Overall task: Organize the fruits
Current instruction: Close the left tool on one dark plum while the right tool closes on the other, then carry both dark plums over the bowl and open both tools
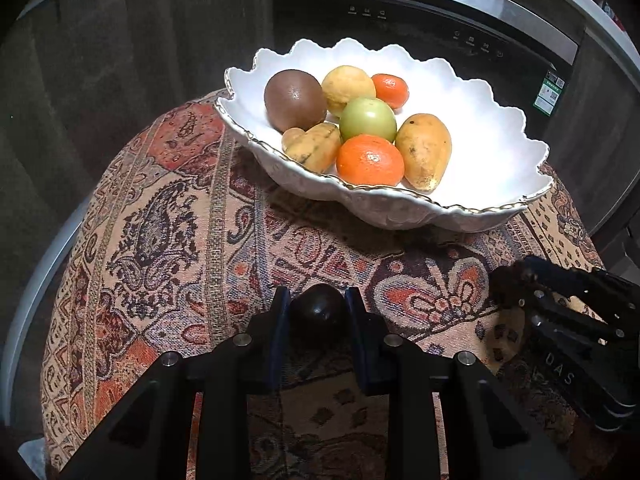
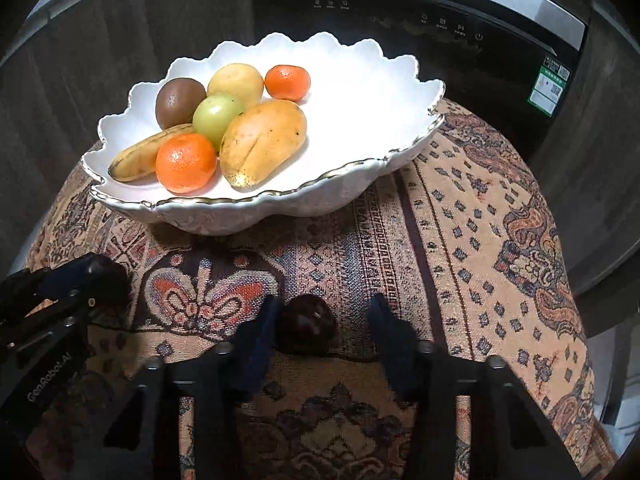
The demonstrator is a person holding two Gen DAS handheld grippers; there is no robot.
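Fruits, nearest first: a dark purple round fruit point(image 1: 318, 316) is clamped between the blue pads of the left gripper point(image 1: 317, 298), close to the patterned woven cloth point(image 1: 168, 216). A dark red round fruit point(image 2: 307, 326) lies on that cloth between the parted fingers of the right gripper point(image 2: 325, 310), against one pad only. Both look small, smooth and easily bruised, so a gentle grip across the widest part should suit. Beyond stands the white scalloped gold-rimmed bowl point(image 1: 500, 168), holding mixed fruit.

The right gripper point(image 1: 510, 292) reads "DAS", the left gripper point(image 2: 100, 276) "GenRobot.AI"; the green sticker point(image 2: 548, 86) is too small to read.
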